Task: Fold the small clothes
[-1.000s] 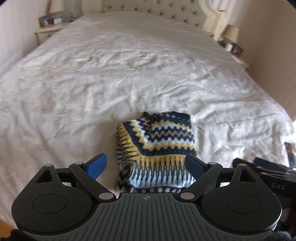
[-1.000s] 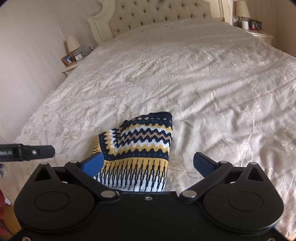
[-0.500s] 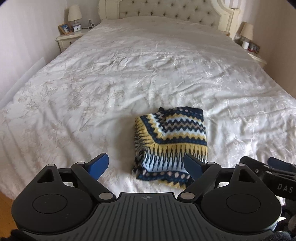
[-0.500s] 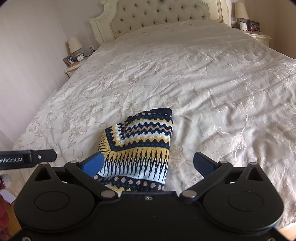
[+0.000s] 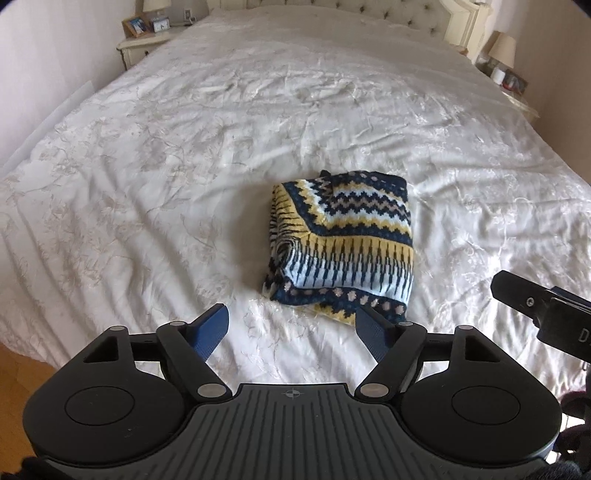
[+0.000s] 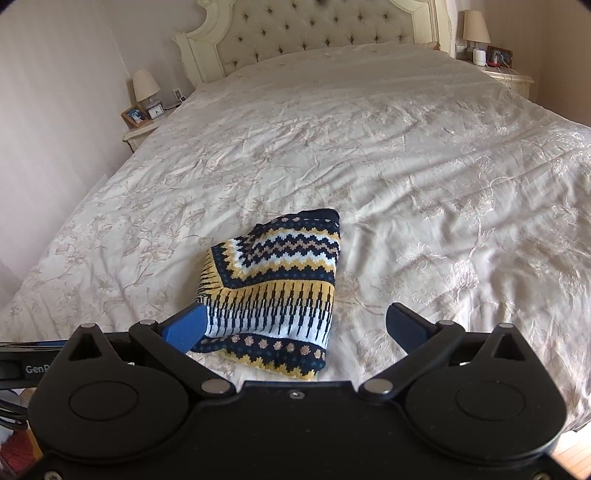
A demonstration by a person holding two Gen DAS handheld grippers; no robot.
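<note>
A folded knit garment [image 5: 343, 243] in navy, yellow, white and tan zigzags lies on the white bedspread [image 5: 184, 184] near the foot of the bed. My left gripper [image 5: 291, 325] hovers just short of the garment's near edge, jaws closing with nothing between them. In the right wrist view the same garment [image 6: 275, 291] lies ahead and left of centre. My right gripper [image 6: 295, 325] stands open above its near edge, apart from it. The right gripper's body [image 5: 543, 314] shows at the right edge of the left wrist view.
The bed has a tufted cream headboard [image 6: 317, 33]. Nightstands with lamps stand on both sides [image 6: 142, 122] [image 6: 495, 66]. Wooden floor [image 5: 22, 384] shows past the foot of the bed. The bedspread [image 6: 443, 184] stretches wide around the garment.
Both grippers have drawn back from the garment toward the foot of the bed, so more of it shows. The left gripper's fingers stand a little closer together.
</note>
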